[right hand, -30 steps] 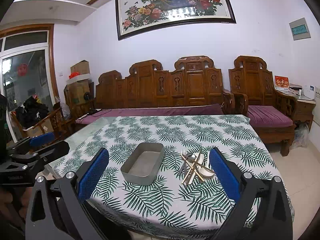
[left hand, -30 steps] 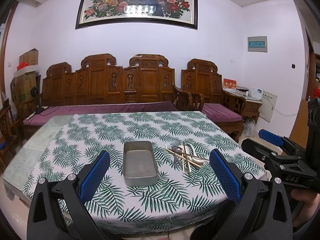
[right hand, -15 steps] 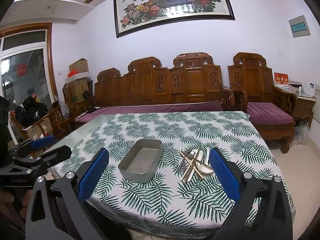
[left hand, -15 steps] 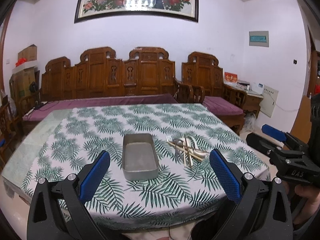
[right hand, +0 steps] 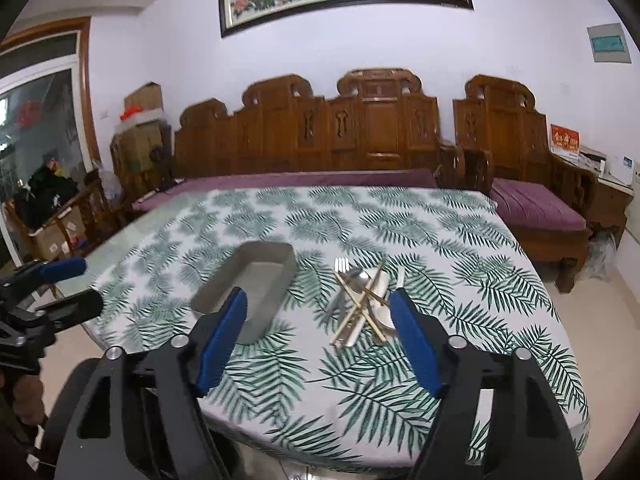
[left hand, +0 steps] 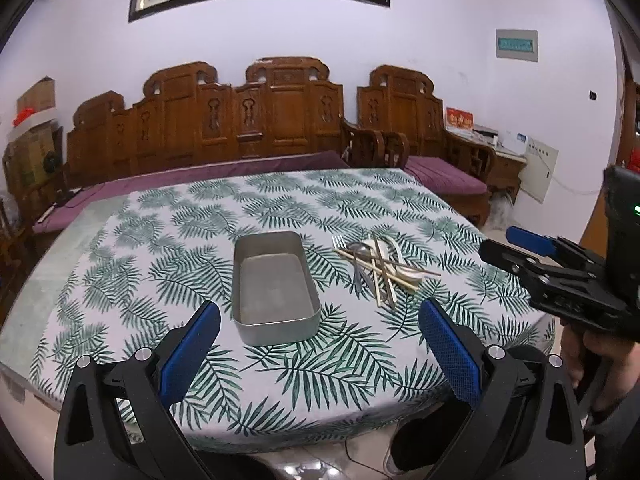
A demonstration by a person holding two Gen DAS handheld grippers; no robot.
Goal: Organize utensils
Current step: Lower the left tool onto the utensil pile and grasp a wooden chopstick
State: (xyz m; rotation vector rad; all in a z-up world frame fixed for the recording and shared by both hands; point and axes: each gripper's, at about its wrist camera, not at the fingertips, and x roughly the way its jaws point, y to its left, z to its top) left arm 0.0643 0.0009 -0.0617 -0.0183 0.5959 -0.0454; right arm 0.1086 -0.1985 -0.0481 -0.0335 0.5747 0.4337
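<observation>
Steel, dull and empty, the tray [left hand: 276, 286] sits lengthwise on the leaf-print tablecloth [left hand: 168, 240] in the left wrist view, with the pile of utensils [left hand: 378, 266] just beside it on the right: a fork, spoons and pale chopsticks crossed over one another. The left gripper [left hand: 318, 354] hangs over the near table edge with its fingers wide apart and nothing between them, roughly in line with the tray. The right gripper [left hand: 532, 252] shows at the right border, held in a person's hand [left hand: 600, 356].

From the right wrist view the right gripper [right hand: 318, 338] points at the same pile [right hand: 362, 300]; its jaws have just been closing part-way, yet they stand clearly apart and grip nothing. The blue right finger [right hand: 414, 340] overlaps the near end of the pile in the picture, though I cannot tell whether it touches. The tray [right hand: 250, 288] lies to the left, partly behind the left finger.

The step in hand looks like the first pick. It would go best if the right gripper takes one piece only, choosing whatever lies on top, probably a chopstick, and closes across its shaft near the free end. Lifting from underneath risks scattering the rest. The left gripper could steady the tray, which looks light enough to slide on the cloth.
</observation>
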